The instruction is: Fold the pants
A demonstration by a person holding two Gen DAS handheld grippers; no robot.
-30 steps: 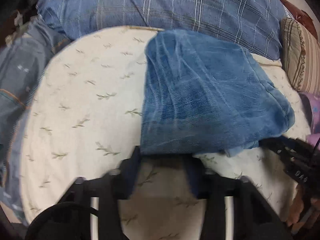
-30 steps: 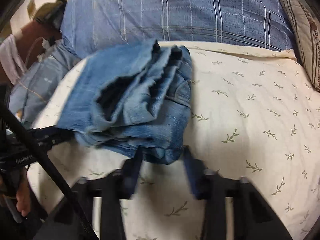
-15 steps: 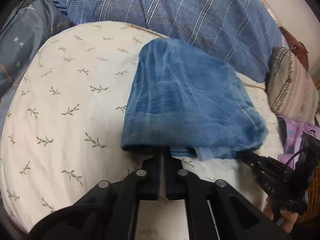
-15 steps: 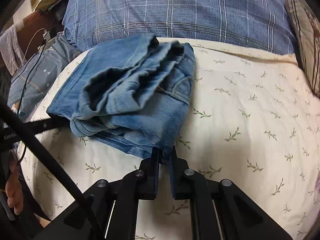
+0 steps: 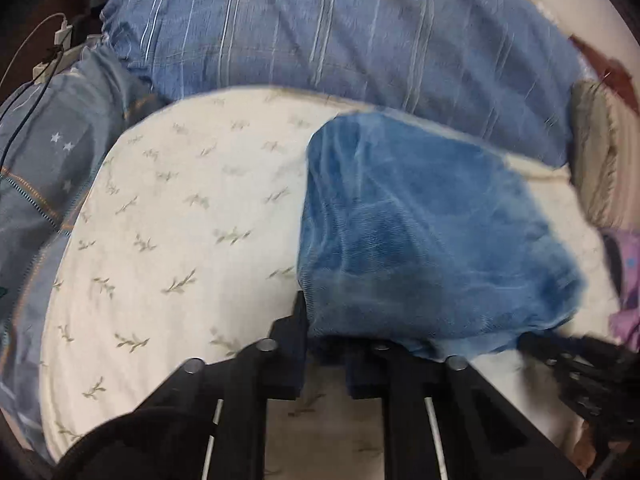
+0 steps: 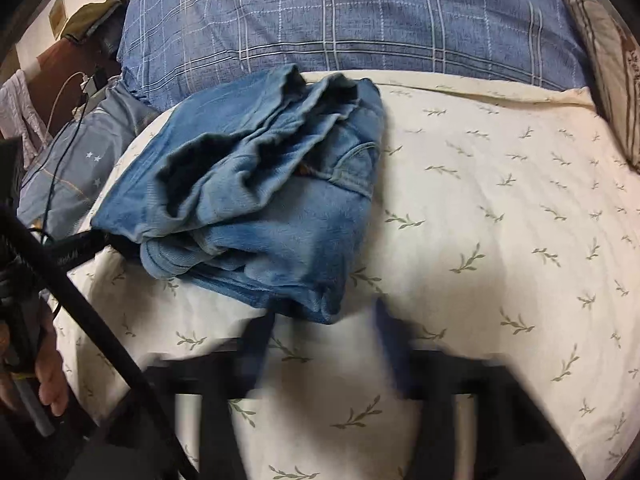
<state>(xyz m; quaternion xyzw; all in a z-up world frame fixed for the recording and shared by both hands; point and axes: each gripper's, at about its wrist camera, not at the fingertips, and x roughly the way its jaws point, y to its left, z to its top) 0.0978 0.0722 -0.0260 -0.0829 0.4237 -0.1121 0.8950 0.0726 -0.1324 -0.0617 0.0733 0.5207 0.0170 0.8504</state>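
The folded blue jeans (image 5: 420, 240) lie as a thick bundle on the leaf-print sheet (image 5: 180, 240). My left gripper (image 5: 326, 344) is at their near left corner, jaws narrowly apart with the denim edge between them and draped over the tips. In the right wrist view the jeans (image 6: 260, 200) show loose layered folds, and the left gripper (image 6: 80, 250) reaches in under their left edge. My right gripper (image 6: 322, 316) is at the near corner of the bundle. Its jaws are blurred, opening and wide apart, with nothing between them.
A blue plaid pillow (image 6: 360, 20) bounds the far side, with a striped cushion (image 6: 608, 80) on the right. Star-print bedding (image 5: 48, 160) and charger cables (image 5: 60, 36) lie at the left. A person's hand (image 6: 48, 380) holds the left tool. The sheet (image 6: 500, 220) spreads wide to the right.
Both grippers closed at the jeans' near edge half a second ago. Now the left sits at the near left corner with denim between its jaws, and the right's jaws have spread wide again.
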